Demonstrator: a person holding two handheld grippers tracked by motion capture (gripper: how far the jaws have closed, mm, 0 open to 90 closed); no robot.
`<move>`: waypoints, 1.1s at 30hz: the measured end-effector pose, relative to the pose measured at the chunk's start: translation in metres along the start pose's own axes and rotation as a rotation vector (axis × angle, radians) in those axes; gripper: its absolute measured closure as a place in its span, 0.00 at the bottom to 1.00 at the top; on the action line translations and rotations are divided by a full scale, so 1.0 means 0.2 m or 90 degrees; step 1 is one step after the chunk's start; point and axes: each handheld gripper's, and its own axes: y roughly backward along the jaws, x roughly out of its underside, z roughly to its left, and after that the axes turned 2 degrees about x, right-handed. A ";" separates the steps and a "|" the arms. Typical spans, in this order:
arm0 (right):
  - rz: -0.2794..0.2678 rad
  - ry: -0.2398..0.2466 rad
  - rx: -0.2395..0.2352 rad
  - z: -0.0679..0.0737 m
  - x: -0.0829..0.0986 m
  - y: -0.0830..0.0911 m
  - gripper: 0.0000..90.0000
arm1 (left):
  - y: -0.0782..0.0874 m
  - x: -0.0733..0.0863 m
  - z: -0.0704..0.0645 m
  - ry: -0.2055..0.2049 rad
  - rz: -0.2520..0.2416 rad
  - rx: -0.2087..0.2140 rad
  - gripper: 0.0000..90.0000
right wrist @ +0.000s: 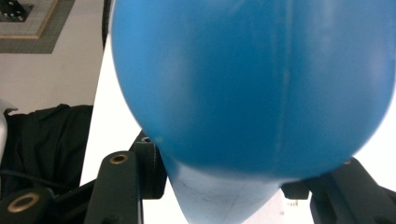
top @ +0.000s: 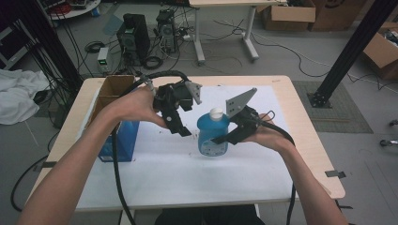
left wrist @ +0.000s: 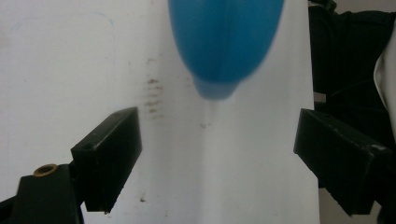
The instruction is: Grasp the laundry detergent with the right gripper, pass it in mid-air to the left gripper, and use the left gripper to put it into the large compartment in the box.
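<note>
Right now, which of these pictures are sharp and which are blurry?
High view: evenly lit and fairly sharp, the bottle clear. Left gripper view: the bottle is soft, the jaws crisper. Right gripper view: the bottle is so near that it is a smooth blue blur.

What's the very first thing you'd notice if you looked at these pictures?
The round blue plastic bottle with a white cap jumps out first, in the middle of the white table cover. The right tool has its black jaws clamped on the bottle's side, while the left tool hovers open just beside it. At the table's left edge sits an open brown cardboard box.
</note>
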 end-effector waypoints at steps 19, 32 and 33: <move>0.005 -0.001 -0.010 -0.03 -0.17 -0.05 0.51 | -0.02 -0.10 0.04 0.025 0.015 0.010 0.18; -0.003 -0.013 -0.006 -0.03 -0.17 -0.07 0.51 | -0.06 -0.09 0.04 0.027 -0.005 0.010 0.20; -0.003 -0.014 -0.008 -0.03 -0.16 -0.07 0.51 | -0.07 -0.09 0.03 0.029 -0.005 0.014 0.20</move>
